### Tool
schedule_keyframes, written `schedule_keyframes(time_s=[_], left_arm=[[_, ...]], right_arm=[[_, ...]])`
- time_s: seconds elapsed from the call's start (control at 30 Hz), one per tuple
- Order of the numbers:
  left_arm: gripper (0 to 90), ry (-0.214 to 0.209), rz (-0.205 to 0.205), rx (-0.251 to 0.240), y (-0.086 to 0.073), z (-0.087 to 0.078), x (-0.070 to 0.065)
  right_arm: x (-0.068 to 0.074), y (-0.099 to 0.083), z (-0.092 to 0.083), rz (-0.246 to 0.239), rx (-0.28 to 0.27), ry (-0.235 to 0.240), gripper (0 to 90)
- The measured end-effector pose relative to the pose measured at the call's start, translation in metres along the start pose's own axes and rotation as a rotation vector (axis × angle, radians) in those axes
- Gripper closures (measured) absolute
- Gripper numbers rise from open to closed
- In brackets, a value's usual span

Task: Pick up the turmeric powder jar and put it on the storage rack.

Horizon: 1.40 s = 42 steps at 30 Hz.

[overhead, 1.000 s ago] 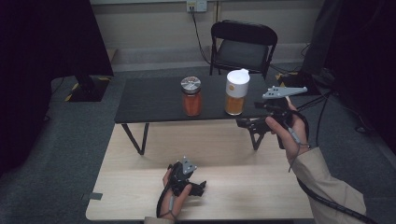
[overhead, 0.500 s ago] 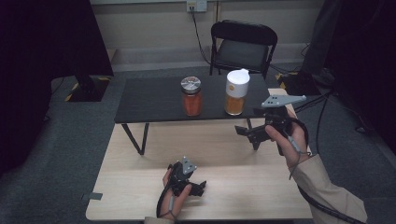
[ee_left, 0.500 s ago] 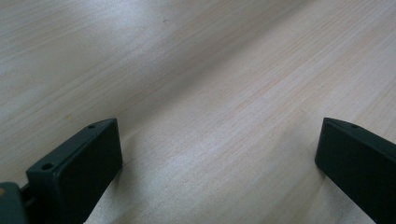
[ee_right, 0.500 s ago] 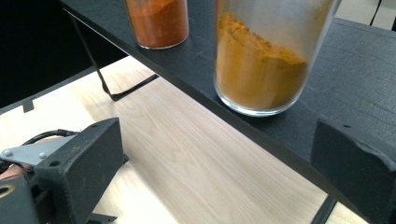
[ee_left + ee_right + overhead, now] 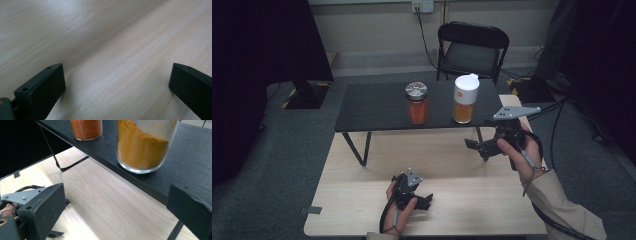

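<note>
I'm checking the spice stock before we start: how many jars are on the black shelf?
2. The jar with the metal lid holds red-orange powder and stands at the shelf's middle; the jar with the white lid, holding yellow-orange powder, stands beside it, nearer the right gripper.

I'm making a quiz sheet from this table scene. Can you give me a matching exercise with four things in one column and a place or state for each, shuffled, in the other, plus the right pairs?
Things:
1. jar with the metal lid
2. jar with the white lid
3. left gripper
4. right gripper

Places or states:
A. holds yellow-orange powder, on the black table
B. held up off the wooden table, open jaws toward the jars
C. holds red-orange powder, on the black table
D. low on the wooden table, jaws open, nothing between them

Pairs: 1-C, 2-A, 3-D, 4-B
</note>
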<state>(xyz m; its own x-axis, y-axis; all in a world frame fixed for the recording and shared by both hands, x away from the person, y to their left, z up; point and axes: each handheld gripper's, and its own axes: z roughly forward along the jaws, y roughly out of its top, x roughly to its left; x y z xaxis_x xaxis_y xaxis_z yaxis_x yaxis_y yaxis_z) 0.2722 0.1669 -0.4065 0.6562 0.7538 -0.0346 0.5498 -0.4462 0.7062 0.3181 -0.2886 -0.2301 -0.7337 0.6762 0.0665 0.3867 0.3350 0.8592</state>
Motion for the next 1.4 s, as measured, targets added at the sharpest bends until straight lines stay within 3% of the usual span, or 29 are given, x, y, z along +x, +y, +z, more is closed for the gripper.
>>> schedule_keyframes(time_s=[0.83, 1.4], left_arm=[[0.1, 0.000, 0.002, 0.003, 0.000, 0.000, 0.000], [0.1, 0.001, 0.004, 0.003, 0.000, 0.000, 0.000]], right_arm=[[-0.003, -0.024, -0.001, 0.016, 0.004, 0.010, 1.4], [-0.004, -0.047, 0.007, 0.031, 0.019, 0.033, 1.4]])
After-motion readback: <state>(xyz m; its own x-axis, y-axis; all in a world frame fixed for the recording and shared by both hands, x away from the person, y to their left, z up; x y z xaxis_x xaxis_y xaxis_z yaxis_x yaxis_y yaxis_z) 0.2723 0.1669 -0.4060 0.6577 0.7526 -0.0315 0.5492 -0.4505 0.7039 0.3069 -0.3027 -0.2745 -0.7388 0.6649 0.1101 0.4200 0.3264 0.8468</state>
